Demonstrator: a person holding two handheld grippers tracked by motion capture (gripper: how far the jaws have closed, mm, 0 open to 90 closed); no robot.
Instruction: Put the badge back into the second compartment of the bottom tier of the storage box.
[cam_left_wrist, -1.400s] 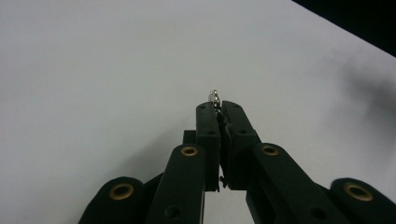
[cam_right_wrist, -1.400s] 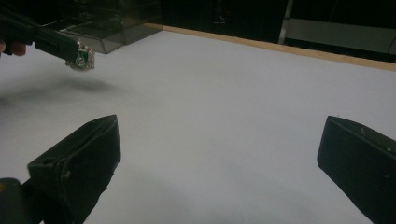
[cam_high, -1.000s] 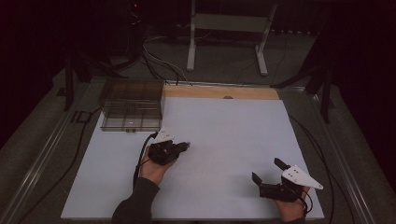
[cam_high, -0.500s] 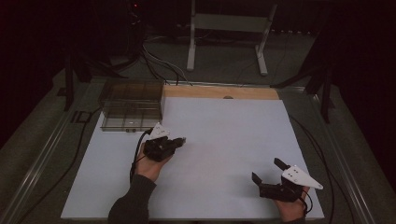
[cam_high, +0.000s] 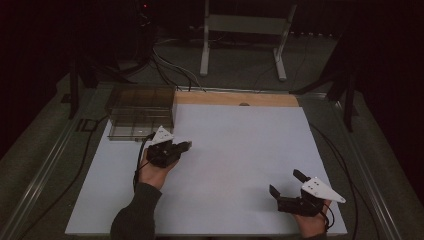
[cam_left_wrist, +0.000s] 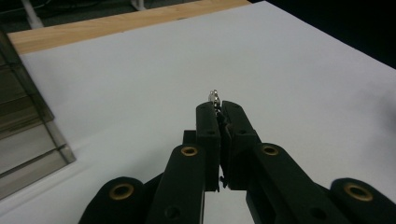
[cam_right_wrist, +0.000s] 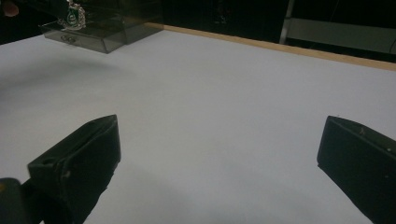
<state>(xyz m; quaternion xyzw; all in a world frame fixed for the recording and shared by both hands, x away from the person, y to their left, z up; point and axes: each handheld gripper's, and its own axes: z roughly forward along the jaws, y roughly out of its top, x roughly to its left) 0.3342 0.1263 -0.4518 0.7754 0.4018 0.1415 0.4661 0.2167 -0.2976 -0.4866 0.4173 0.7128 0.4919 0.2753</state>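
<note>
The left tongs (cam_high: 186, 145) have been shifted toward the frame's upper left, pinched on a small metal charm (cam_left_wrist: 215, 96) at their tips; the right tongs (cam_high: 288, 182) are spread wide, lower right.

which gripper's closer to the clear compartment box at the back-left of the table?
Left. The left gripper sits just in front of the clear box, by its near right corner. The right gripper is at the table's near right corner, far across the white sheet.

Dim, murky frames; black, unlit surroundings
</note>
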